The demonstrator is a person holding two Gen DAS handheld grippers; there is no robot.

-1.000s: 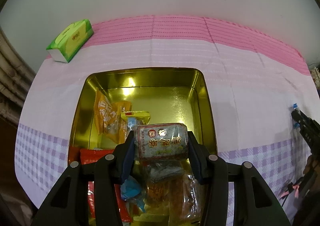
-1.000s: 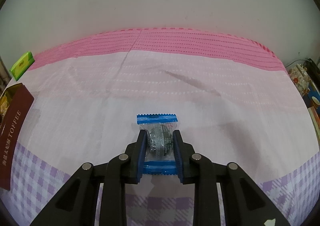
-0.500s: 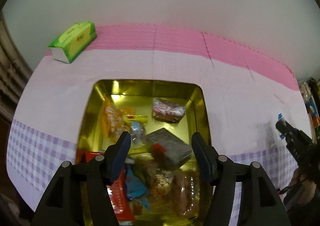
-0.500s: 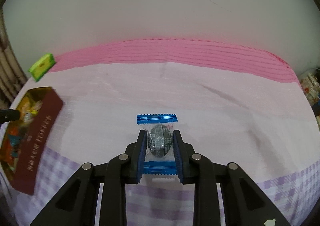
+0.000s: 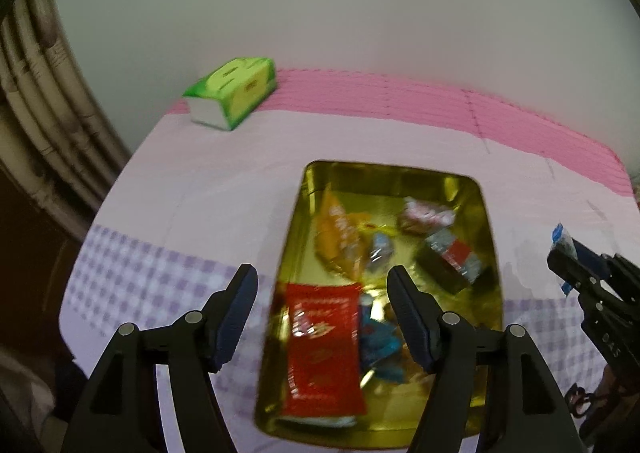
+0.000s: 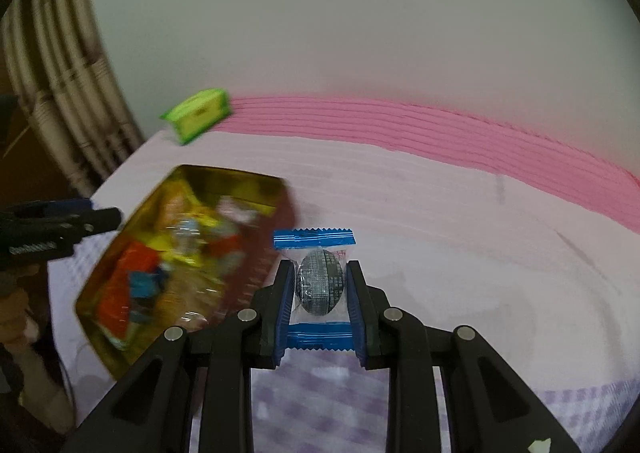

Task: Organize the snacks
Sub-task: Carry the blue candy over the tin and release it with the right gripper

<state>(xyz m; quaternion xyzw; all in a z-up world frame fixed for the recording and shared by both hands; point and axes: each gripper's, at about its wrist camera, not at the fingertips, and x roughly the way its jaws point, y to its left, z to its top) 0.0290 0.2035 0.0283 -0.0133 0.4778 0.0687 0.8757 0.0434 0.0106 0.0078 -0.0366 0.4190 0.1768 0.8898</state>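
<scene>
Left gripper (image 5: 322, 291): jaws spread wide, nothing between them, poised above the near left part of the gold tin (image 5: 490, 253). Right gripper (image 6: 320, 287): jaws closed on a wrapped dark candy (image 6: 319, 281), clear wrapper with blue crimped ends, one end projecting forward past the fingertips. In the left wrist view the right gripper (image 5: 568, 265) enters from the right edge, just beside the tin's right wall, the blue wrapper end visible at its tip.

The tin sits open on the surface (image 5: 208, 205), which is covered by a cloth of purple check nearest, pale pink in the middle and deep pink stripes farthest. Contents, near to far: a red packet (image 5: 322, 349) at the near left, blue-wrapped pieces (image 5: 380, 337) beside it, an orange packet (image 5: 340, 237) along the left wall, a grey and red packet (image 5: 454, 259) toward the right wall, and a pink-white packet (image 5: 424, 215) at the far right. Motion blur prevents reading any labels. The tin's outer wall shows brown in the right wrist view (image 6: 276, 249).

A green tissue pack (image 5: 234, 91) lies at the far left corner of the surface, well apart from the tin. Pale ribbed pipes (image 5: 44, 101) run at the left.
</scene>
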